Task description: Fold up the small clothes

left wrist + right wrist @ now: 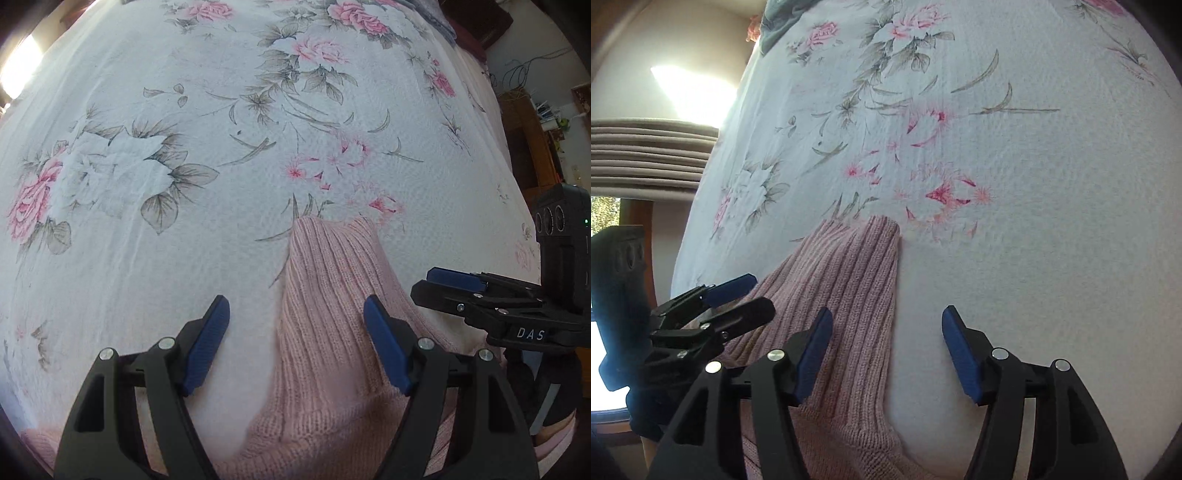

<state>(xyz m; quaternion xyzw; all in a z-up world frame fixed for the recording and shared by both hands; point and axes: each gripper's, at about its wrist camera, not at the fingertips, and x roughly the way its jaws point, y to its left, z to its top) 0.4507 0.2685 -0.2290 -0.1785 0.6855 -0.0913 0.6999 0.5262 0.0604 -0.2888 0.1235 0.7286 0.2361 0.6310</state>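
Pink ribbed sweater (pixel 325 306) lay ahead of my wide-open left gripper (pixel 295 347), right gripper (pixel 886 350) spread too, floral bedsheet (pixel 184 229) beneath, curtain (pixel 646 151) leftward.

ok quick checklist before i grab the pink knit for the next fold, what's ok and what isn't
1. Left hand-held gripper open: ok, jaws wide apart.
2. Right hand-held gripper open: ok, jaws wide apart.
3. Pink knit garment within reach: ok, its ribbed part lies between the left fingers and by the right gripper's left finger.
4. Garment flat: not ok, the part nearest the cameras bunches up.
5. Floral bedsheet clear beyond the garment: ok.
6. Whole garment visible: cannot tell, its near end runs out of both views.
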